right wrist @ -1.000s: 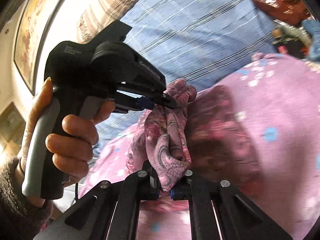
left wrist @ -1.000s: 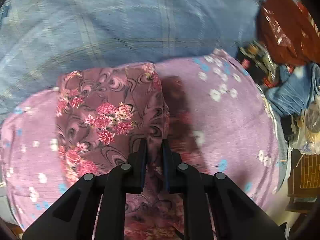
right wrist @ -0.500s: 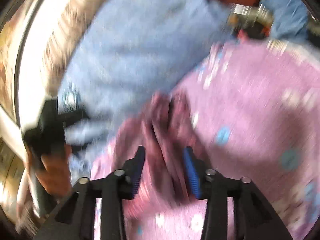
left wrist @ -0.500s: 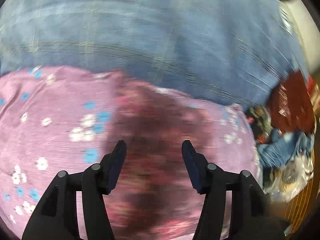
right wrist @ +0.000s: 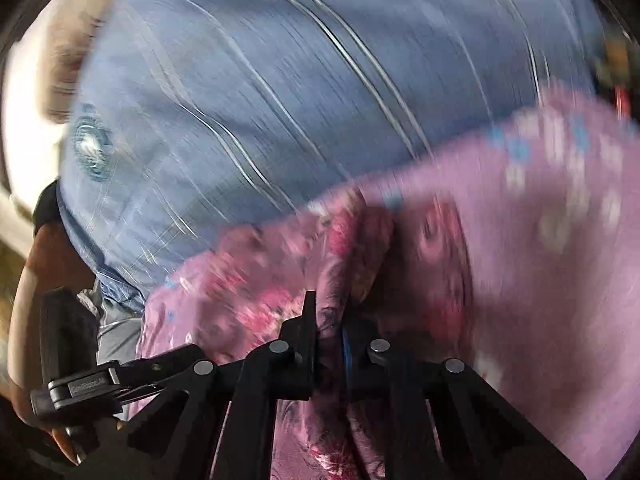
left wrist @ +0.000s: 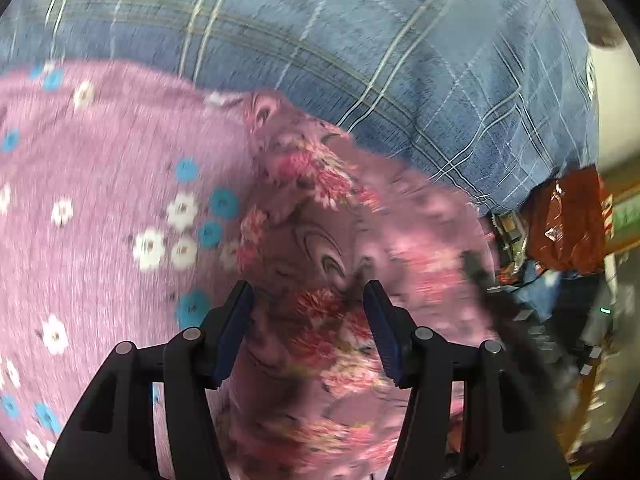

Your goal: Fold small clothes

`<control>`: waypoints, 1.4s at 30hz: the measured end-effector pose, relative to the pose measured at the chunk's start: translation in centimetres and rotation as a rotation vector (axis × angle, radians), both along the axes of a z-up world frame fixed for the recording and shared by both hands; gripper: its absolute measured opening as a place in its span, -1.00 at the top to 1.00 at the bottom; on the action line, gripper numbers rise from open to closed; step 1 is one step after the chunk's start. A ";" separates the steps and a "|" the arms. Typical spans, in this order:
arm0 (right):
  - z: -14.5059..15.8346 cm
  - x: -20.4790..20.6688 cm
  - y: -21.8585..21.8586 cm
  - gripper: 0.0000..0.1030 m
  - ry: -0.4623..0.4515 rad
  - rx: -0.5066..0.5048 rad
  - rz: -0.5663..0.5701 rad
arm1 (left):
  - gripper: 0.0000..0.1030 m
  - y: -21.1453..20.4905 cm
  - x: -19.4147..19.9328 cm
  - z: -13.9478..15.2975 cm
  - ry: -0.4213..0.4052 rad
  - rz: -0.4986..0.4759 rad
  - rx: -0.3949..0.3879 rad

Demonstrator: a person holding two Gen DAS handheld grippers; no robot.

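Observation:
A small mauve garment with red and pink flowers (left wrist: 320, 264) lies bunched on a purple blanket with white and blue flowers (left wrist: 120, 184). My left gripper (left wrist: 308, 316) is open, its jaws wide apart over the garment with no cloth between them. In the right wrist view my right gripper (right wrist: 330, 340) is shut on a fold of the same garment (right wrist: 256, 292), which drapes to its left. The left gripper's body (right wrist: 80, 384) shows at the lower left of that view. Both views are blurred by motion.
A blue plaid bedsheet (left wrist: 340, 40) lies beyond the purple blanket. At the right edge of the left wrist view are a red bag (left wrist: 568, 220) and a heap of mixed clutter (left wrist: 540, 288).
Both grippers let go of the garment half a second ago. The left stays open above it; the right has shut again on a fold. Both cameras have swung across the bed.

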State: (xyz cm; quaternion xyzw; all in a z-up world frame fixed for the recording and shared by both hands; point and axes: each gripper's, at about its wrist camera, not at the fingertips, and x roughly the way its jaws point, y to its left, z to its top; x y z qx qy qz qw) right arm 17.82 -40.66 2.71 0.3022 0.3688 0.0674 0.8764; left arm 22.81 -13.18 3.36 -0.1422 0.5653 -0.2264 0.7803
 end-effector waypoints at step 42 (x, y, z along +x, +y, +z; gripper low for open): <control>-3.2 -14.2 -2.8 -0.13 0.071 -0.046 -0.084 | -0.22 2.1 -10.0 -2.0 -0.016 -0.067 0.107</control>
